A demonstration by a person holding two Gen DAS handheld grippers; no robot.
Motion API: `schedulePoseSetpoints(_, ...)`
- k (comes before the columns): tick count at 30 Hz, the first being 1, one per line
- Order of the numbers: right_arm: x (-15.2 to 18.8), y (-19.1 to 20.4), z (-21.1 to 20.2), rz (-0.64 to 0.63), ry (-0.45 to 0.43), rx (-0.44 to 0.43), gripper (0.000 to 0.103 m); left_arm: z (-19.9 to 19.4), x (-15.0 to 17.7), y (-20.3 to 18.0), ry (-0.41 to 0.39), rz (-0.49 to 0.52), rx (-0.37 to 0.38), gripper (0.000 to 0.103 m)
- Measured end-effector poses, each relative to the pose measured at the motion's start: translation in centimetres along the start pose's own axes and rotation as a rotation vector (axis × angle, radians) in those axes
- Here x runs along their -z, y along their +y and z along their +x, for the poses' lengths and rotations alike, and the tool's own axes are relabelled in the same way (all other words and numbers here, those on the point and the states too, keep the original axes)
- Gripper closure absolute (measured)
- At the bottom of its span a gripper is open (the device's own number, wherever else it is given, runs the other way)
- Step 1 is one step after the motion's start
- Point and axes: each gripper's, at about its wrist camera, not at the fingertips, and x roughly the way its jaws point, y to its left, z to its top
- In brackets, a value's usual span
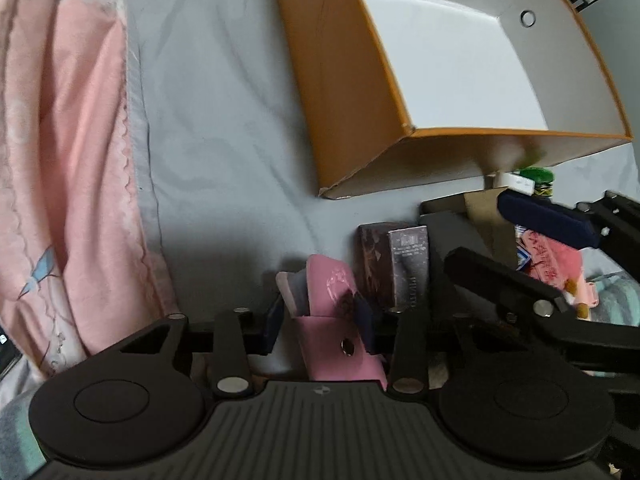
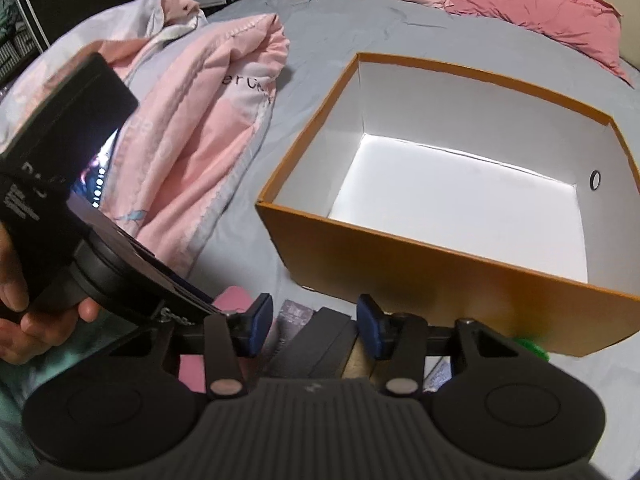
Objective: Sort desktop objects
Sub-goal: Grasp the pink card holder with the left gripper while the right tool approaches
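Note:
An empty orange box (image 1: 348,100) with a white inside (image 2: 460,208) stands on the grey bed sheet. In front of it lies a pile of small objects: a pink case (image 1: 332,300), a purple-silver carton (image 1: 408,264), a dark flat box (image 2: 320,344), a red-pink packet (image 1: 552,260) and a green-lidded item (image 1: 536,176). My left gripper (image 1: 320,328) points steeply down with the pink case between its fingers; the right pad overlaps the case and the left pad stands slightly off it. My right gripper (image 2: 314,326) hangs open over the dark flat box, gripping nothing.
A rumpled pink quilt (image 2: 200,140) lies left of the orange box, reaching close to my left gripper's side (image 1: 68,160). Pink pillows (image 2: 540,8) lie at the far end of the bed. A hand (image 2: 24,320) holds the left tool at the left edge.

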Motion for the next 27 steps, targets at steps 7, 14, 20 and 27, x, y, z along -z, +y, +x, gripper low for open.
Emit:
schedulePoseSetpoints(7, -0.1, -0.1, -0.3, -0.012, -0.005, 0.009, 0.053, -1.9, 1.0, -0.1, -0.105, 0.015, 0.02, 0.079)
schedulePoseSetpoints(14, -0.5, 0.2, -1.1, -0.038, -0.026, 0.016, 0.053, -6.3, 3.4, -0.2, -0.342, -0.01, -0.021, 0.086)
schedulePoseSetpoints(20, -0.9, 0.4, -0.8, -0.025, 0.001, -0.019, 0.053, -6.8, 5.6, 0.3, -0.37, -0.05, -0.039, 0.085)
schedulePoseSetpoints(27, -1.8, 2.0, 1.3, -0.102, 0.068, -0.036, 0.053, -6.8, 6.7, -0.6, -0.386, -0.051, -0.071, 0.085)
